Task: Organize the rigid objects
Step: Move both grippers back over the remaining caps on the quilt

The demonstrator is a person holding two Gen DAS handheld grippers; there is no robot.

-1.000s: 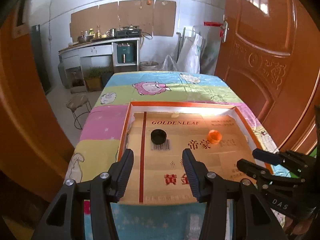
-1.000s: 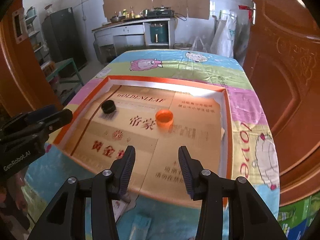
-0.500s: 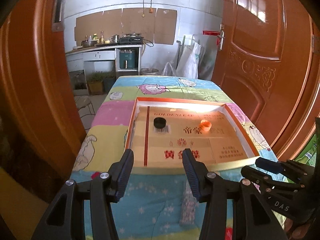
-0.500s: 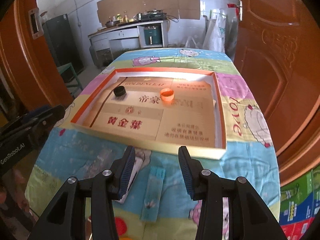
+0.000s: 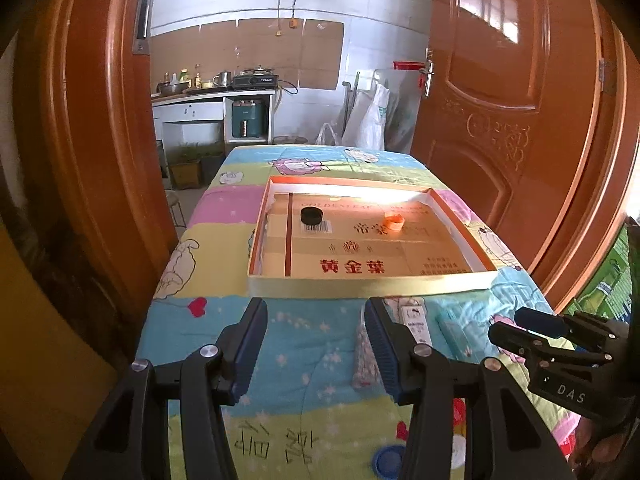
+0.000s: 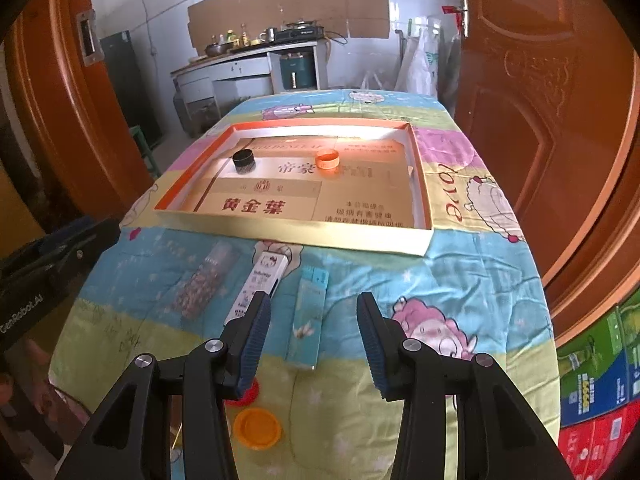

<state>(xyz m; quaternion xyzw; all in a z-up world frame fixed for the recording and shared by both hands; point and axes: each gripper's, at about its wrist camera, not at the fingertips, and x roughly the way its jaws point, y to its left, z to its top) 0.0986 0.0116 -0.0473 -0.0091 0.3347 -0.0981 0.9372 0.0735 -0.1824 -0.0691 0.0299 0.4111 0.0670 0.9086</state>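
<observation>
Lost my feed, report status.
Left claw open, empty; right claw open, empty. Black cap, orange cap in tray. Teal box below right claw.

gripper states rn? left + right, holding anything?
Left tongs: open, holding nothing, above the bedsheet-covered table.
Right tongs: open, holding nothing, with the light blue box on the table between the fingers.

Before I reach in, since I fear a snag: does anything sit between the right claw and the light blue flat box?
Nothing visible does. The right claw is open, and the light blue flat box lies on the cloth directly ahead.
</observation>
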